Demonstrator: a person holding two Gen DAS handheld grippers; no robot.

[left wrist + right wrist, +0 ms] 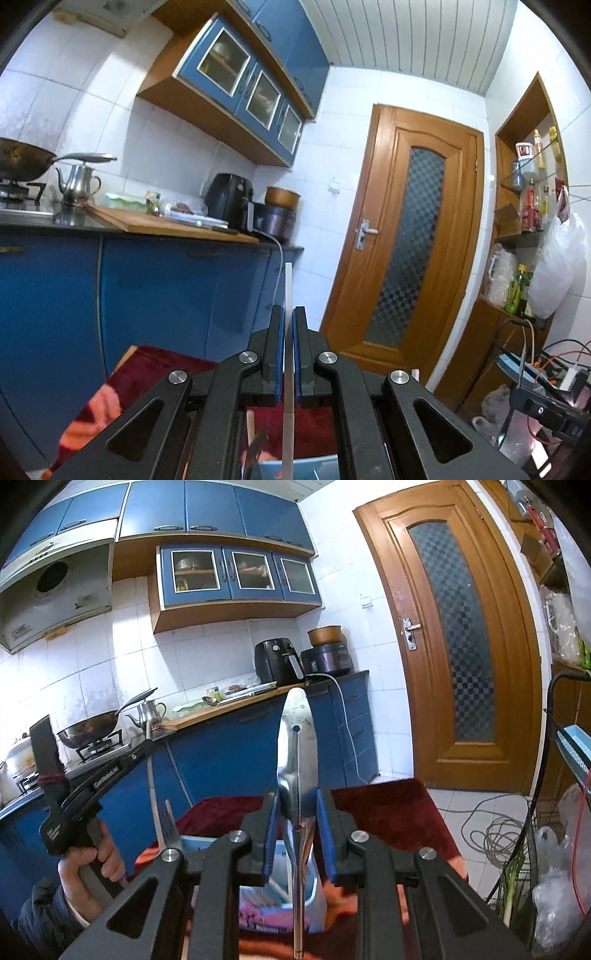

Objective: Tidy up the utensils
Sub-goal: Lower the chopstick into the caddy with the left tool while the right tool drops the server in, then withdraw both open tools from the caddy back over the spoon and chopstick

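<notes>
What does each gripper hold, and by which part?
Left gripper: a thin white chopstick-like stick, pinched partway along its length. Right gripper: a shiny metal spoon, gripped where bowl meets handle.

I am in a home kitchen. I see blue cupboards (236, 572) on a white tiled wall, a wok (90, 731) on the gas stove and a kettle (79, 182) on the worktop (177, 227). A brown door (406, 236) has bumpy glass.
</notes>
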